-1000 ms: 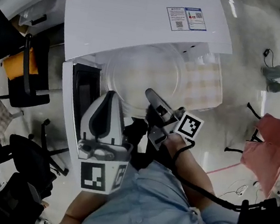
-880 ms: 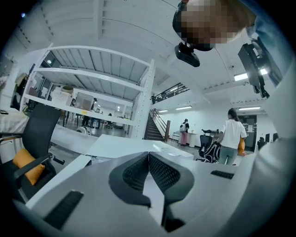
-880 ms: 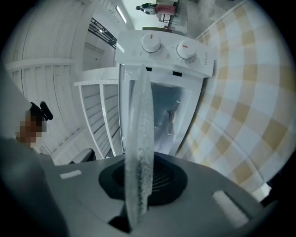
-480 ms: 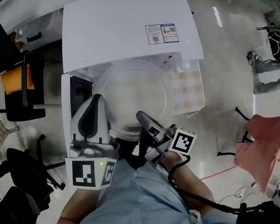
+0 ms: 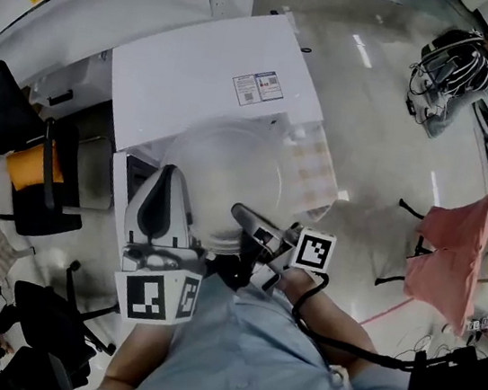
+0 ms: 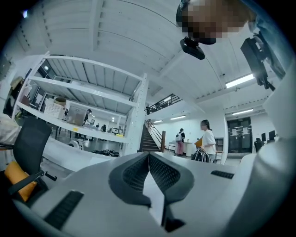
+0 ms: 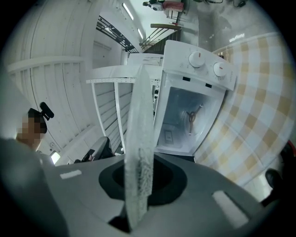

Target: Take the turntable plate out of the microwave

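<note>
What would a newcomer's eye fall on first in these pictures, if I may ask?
The clear glass turntable plate stands out first, clamped at its rim in the right gripper's jaws just in front of the white microwave. In the right gripper view the open cavity shows without its plate, above a checked cloth. The left gripper sits beside the plate, jaws together and empty.

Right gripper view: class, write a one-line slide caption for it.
Clear round glass turntable plate, seen edge-on, clamped in the right gripper, outside the open white microwave.
</note>
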A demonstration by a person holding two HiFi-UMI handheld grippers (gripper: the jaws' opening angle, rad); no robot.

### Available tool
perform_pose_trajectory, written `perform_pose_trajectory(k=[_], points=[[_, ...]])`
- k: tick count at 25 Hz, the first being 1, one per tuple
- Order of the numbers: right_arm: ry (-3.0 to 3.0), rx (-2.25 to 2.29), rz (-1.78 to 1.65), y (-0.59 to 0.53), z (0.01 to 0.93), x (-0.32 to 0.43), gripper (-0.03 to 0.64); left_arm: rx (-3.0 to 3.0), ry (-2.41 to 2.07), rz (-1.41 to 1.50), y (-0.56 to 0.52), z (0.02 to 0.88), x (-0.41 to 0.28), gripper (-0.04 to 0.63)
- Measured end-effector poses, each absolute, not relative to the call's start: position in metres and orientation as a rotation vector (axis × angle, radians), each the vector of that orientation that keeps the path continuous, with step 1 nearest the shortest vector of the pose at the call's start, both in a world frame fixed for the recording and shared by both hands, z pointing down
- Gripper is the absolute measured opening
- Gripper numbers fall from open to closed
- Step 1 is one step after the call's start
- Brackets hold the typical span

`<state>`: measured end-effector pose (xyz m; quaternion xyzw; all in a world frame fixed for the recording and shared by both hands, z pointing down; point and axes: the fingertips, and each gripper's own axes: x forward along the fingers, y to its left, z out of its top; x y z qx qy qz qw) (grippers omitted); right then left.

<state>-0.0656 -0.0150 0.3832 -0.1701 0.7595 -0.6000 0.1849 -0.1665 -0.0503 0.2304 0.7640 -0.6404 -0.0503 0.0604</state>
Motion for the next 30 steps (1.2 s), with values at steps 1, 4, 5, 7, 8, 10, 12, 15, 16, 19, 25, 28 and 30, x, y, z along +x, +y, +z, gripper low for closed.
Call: perform_pose_trajectory(k=[1, 4, 5, 7, 8, 10, 12, 15, 16, 19, 25, 28, 30], points=[[2.14, -0.48, -1.69, -0.018, 0.382, -0.066, 0.026, 2.319, -1.941, -0.158, -0.051, 0.226, -0.166, 0.009], [2.124, -0.488, -1.695, -0.03, 0.381, -0.067, 0.026, 2.332, -1.956, -0.169, -0.055, 0.217, -0.166, 0.008], [2.119, -0.491, -1.694, -0.036, 0.382, -0.066, 0.026, 2.334, -1.962, -0.17, -0.057, 0.215, -0.166, 0.009], [2.114, -0.499, -1.689, -0.047, 0.382, -0.066, 0.026, 2.333, -1.974, -0.169, -0.06, 0.212, -0.167, 0.008], [2.113, -0.503, -1.686, -0.052, 0.383, -0.066, 0.027, 2.331, -1.98, -0.165, -0.062, 0.212, -0.168, 0.008], [2.103, -0.508, -1.687, -0.061, 0.383, -0.067, 0.026, 2.326, -1.992, -0.158, -0.065, 0.211, -0.171, 0.009], [2.096, -0.509, -1.691, -0.07, 0.386, -0.069, 0.028, 2.32, -2.002, -0.151, -0.07, 0.212, -0.173, 0.008], [2.095, -0.504, -1.694, -0.082, 0.391, -0.072, 0.028, 2.305, -2.016, -0.141, -0.08, 0.217, -0.177, 0.008], [2.091, -0.497, -1.697, -0.085, 0.392, -0.073, 0.028, 2.3, -2.019, -0.136, -0.083, 0.219, -0.178, 0.008], [2.078, -0.475, -1.701, -0.094, 0.394, -0.076, 0.028, 2.287, -2.023, -0.12, -0.093, 0.224, -0.18, 0.008], [2.046, -0.46, -1.718, -0.112, 0.39, -0.087, 0.028, 2.267, -2.035, -0.092, -0.106, 0.226, -0.187, 0.008], [2.042, -0.456, -1.718, -0.121, 0.387, -0.091, 0.028, 2.25, -2.047, -0.084, -0.111, 0.228, -0.191, 0.008], [2.046, -0.457, -1.717, -0.128, 0.386, -0.095, 0.028, 2.239, -2.053, -0.08, -0.115, 0.229, -0.193, 0.008]])
